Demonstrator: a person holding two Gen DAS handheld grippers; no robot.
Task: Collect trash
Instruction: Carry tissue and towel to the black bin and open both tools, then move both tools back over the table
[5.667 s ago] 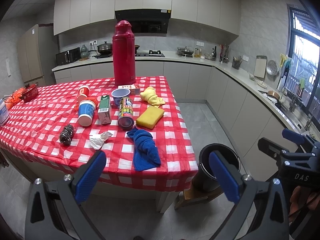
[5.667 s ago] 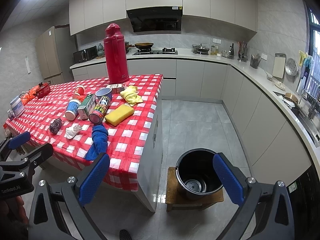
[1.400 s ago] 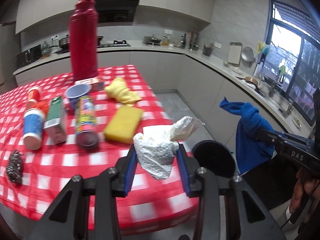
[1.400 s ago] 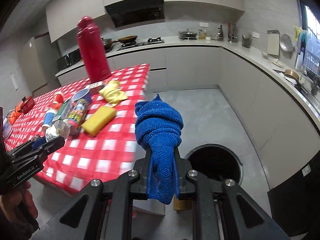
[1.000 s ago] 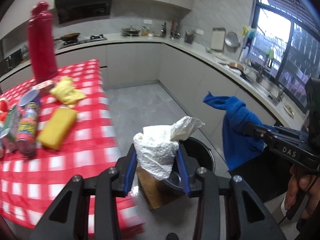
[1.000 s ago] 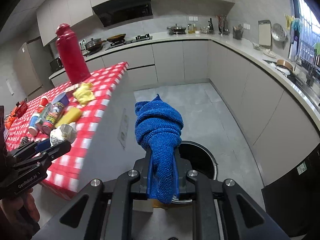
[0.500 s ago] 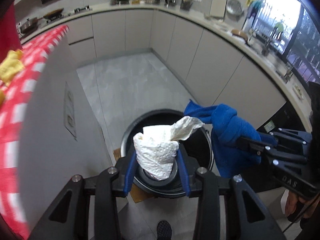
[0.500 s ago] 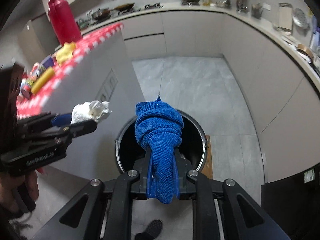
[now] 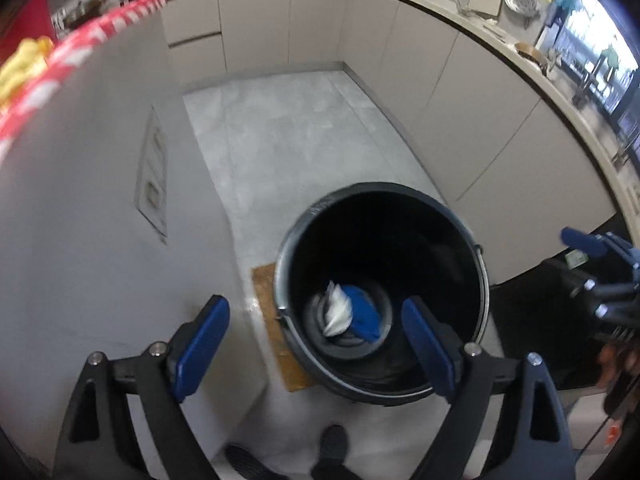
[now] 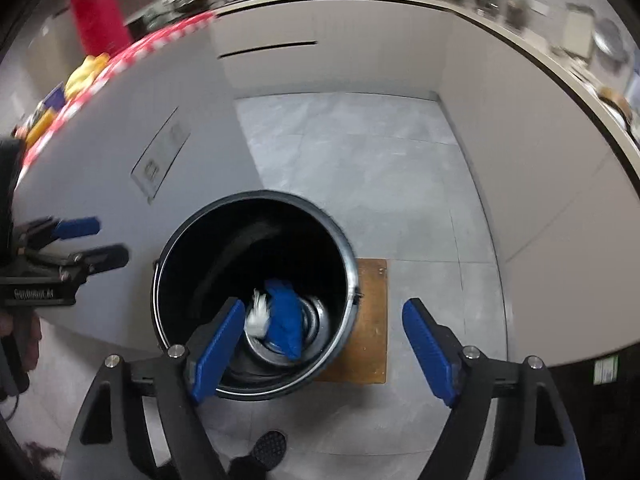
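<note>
A black trash bucket [image 9: 320,216] stands on the floor beside the island; it also shows in the right wrist view [image 10: 172,248]. Inside it lie the crumpled white paper [image 9: 336,310] and the blue cloth [image 9: 364,312], seen too in the right wrist view as paper [image 10: 258,314] and cloth [image 10: 286,316]. My left gripper [image 9: 316,340] is open and empty above the bucket's near rim. My right gripper [image 10: 322,340] is open and empty over the bucket. Each gripper shows in the other's view, the right one [image 9: 592,248] and the left one [image 10: 80,240].
The island's white side panel [image 9: 100,220] rises at left, with the red checked tablecloth [image 9: 80,48] and a yellow cloth [image 10: 86,68] on top. A red thermos [image 10: 96,12] stands there. A wooden board [image 10: 370,320] lies under the bucket. Cabinets line the far and right walls.
Both grippers opened over the bucket. The white paper and the blue cloth dropped out of them and now lie at the bucket's bottom.
</note>
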